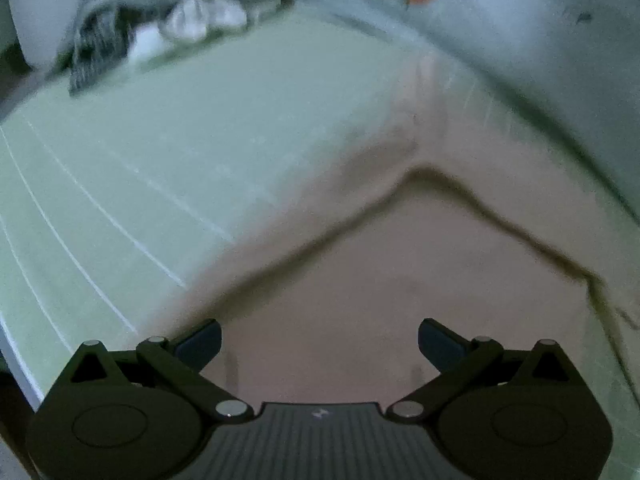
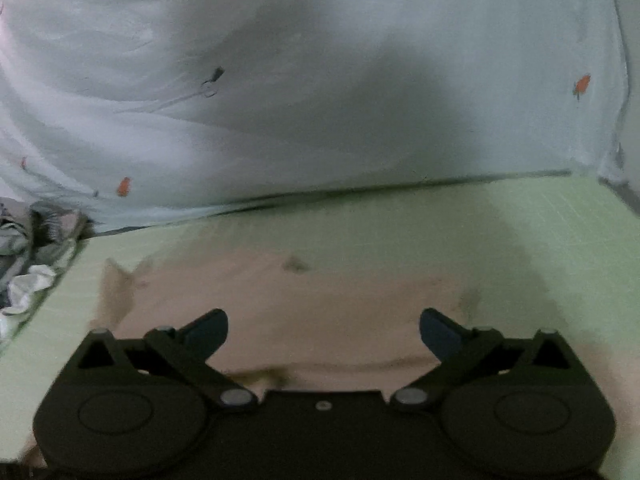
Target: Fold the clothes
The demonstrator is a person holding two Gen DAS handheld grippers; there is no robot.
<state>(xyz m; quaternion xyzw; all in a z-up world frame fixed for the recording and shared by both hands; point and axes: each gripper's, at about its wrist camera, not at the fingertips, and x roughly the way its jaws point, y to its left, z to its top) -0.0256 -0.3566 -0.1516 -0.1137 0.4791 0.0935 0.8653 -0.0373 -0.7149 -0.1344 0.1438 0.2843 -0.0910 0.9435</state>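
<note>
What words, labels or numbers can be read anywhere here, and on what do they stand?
None can be read.
A small pale mark on the left gripper body: a blurred logo, no letters.
The orange shapes on the white sheet: printed pictures, not text.
The pink garment and the green mat: no writing shows.

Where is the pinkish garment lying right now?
The pinkish garment lies flat on the green mat, ahead of both open grippers in both views, with a pile of other clothes off to its left.

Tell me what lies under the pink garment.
The pink garment lies flat on a green mat that shows around its edges. Whatever is beneath its middle is covered; a folded layer overlaps part of it.
</note>
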